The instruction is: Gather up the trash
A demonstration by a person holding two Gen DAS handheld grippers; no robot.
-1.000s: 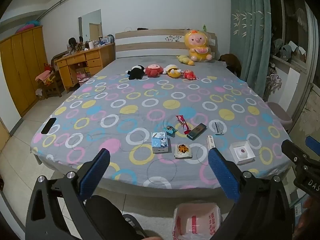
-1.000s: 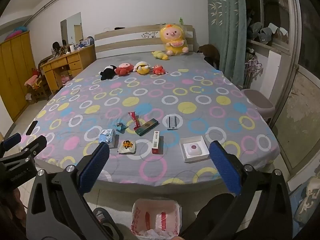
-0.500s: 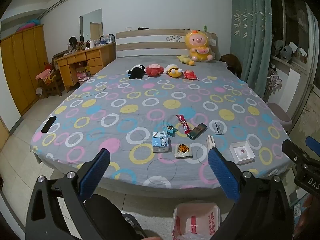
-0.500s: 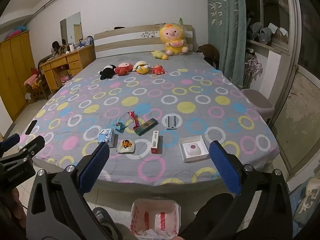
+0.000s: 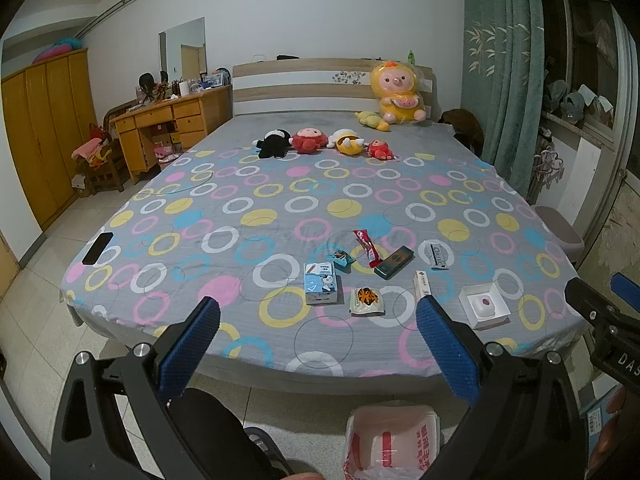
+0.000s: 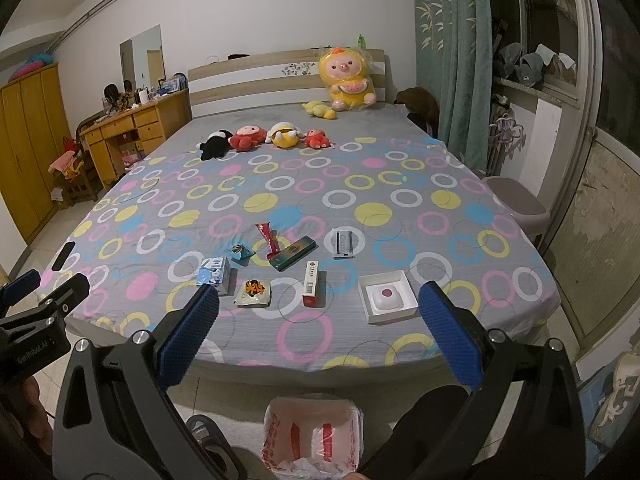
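Trash lies near the foot of the bed (image 5: 280, 184): a blue carton (image 5: 320, 288) (image 6: 214, 275), a snack packet (image 5: 366, 301) (image 6: 253, 293), a red wrapper (image 5: 366, 244) (image 6: 269, 240), a dark green box (image 5: 394, 262) (image 6: 292, 253), a red-and-white box (image 6: 311, 288), a silver packet (image 6: 344, 243), a small teal wrapper (image 6: 240, 251) and an open white box (image 5: 484, 305) (image 6: 386, 297). A bin lined with a white bag (image 5: 394, 446) (image 6: 314, 434) stands on the floor below. My left gripper (image 5: 316, 352) and right gripper (image 6: 318, 344) are open and empty, held short of the bed.
Plush toys (image 5: 308, 140) lie mid-bed and a big yellow plush (image 5: 396, 94) sits by the headboard. A black phone (image 5: 98, 248) lies on the bed's left edge. A wooden desk (image 5: 168, 124) and wardrobe (image 5: 36, 136) stand left; a curtain (image 5: 500, 80) and stool (image 6: 516, 204) stand right.
Both views have crept very slightly; nothing on the bed has moved and both grippers stay open.
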